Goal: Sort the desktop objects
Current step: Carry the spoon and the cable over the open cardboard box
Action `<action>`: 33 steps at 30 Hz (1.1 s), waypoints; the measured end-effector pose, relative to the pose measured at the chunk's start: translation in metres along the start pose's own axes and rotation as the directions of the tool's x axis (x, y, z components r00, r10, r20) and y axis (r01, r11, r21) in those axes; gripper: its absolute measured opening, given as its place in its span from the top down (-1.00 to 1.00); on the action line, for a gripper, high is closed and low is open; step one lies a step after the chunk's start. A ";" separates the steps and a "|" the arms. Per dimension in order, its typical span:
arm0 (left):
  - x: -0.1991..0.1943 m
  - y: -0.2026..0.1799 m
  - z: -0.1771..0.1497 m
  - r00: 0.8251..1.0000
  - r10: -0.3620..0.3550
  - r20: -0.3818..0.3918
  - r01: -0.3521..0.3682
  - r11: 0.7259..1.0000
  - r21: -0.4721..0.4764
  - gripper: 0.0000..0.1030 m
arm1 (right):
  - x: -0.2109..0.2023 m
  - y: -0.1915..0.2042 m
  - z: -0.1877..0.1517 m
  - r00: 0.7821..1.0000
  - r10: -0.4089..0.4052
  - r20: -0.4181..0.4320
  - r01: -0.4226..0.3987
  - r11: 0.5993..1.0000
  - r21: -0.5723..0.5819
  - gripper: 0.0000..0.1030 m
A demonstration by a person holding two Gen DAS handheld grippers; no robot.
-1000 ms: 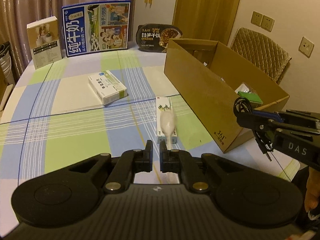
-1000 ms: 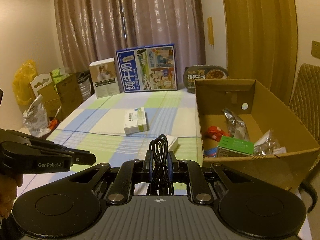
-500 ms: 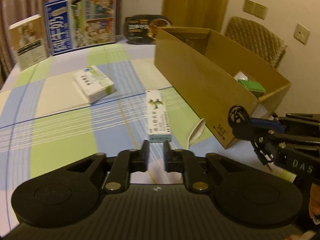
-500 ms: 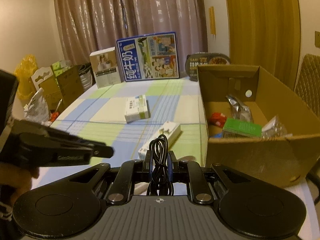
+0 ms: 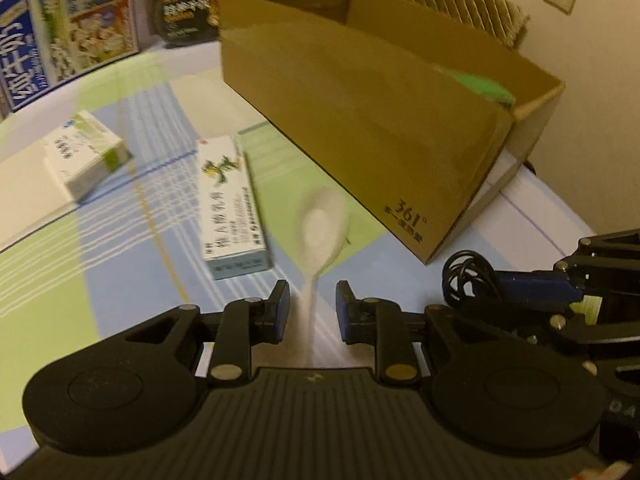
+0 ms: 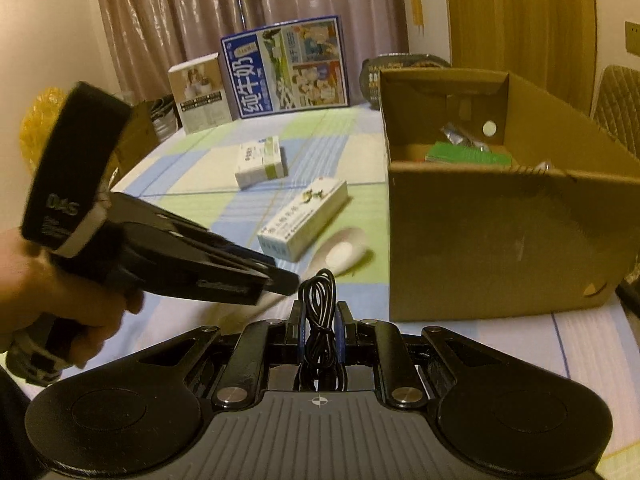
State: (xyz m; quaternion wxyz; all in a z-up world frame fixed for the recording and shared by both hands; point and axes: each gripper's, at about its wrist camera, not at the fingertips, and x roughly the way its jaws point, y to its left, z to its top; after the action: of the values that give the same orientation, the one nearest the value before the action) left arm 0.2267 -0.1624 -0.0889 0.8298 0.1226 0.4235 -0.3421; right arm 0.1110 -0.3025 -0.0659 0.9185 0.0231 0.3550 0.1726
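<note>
A white plastic spoon [image 5: 320, 228] lies on the checked tablecloth beside a long white medicine box [image 5: 230, 204]. My left gripper [image 5: 310, 302] is open, its fingers on either side of the spoon's handle. My right gripper [image 6: 319, 320] is shut on a coiled black cable [image 6: 318, 308], held low near the front of the brown cardboard box [image 6: 500, 232]. The spoon [image 6: 344, 250] and the long box [image 6: 304, 218] also show in the right wrist view. The cable [image 5: 466, 278] shows at the right of the left wrist view.
A second small white box [image 5: 86, 154] lies further left on the table. A blue milk carton [image 6: 286, 66], a beige box [image 6: 198, 94] and a dark food bowl [image 5: 188, 12] stand at the back. The cardboard box holds a green packet [image 6: 464, 156] and other items.
My left gripper has opened and moved forward and down so its fingers straddle the spoon's handle. The right gripper has dropped a little, still holding the cable.
</note>
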 end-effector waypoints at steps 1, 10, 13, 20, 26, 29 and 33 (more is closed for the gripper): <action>0.005 -0.001 0.000 1.000 0.003 -0.010 -0.003 1.000 0.008 0.61 | 0.001 -0.001 -0.001 1.000 0.001 -0.003 -0.001 1.000 0.002 0.79; 0.014 -0.001 0.000 0.999 0.035 -0.033 -0.034 0.999 0.017 0.92 | 0.007 -0.006 -0.003 1.000 0.000 -0.012 0.000 1.000 0.014 0.79; 0.009 0.003 0.000 0.999 0.022 -0.047 -0.022 1.000 0.004 0.93 | 0.006 -0.005 -0.003 1.000 0.001 -0.007 -0.001 1.000 0.011 0.79; -0.014 0.006 -0.011 0.999 0.042 -0.011 -0.042 0.999 -0.025 0.93 | 0.005 0.000 0.000 1.000 0.007 0.006 -0.007 1.000 -0.002 0.79; -0.035 0.007 -0.013 0.998 0.063 0.024 -0.062 0.997 -0.043 0.93 | 0.000 0.006 0.003 1.000 0.011 0.024 -0.010 1.000 -0.015 0.79; -0.046 0.008 -0.012 0.997 0.072 0.040 -0.070 0.996 -0.048 0.93 | -0.003 0.010 0.007 0.999 0.015 0.039 -0.014 1.000 -0.024 0.79; -0.059 0.011 -0.005 0.994 0.088 0.067 -0.085 0.995 -0.058 0.93 | -0.009 0.015 0.014 0.998 0.019 0.066 -0.016 0.999 -0.036 0.79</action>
State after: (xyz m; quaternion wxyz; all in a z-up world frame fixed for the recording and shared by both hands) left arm 0.2066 -0.1248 -0.0467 0.8612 0.1059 0.3978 -0.2982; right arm 0.1093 -0.2900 -0.0467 0.9285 0.0155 0.3209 0.1861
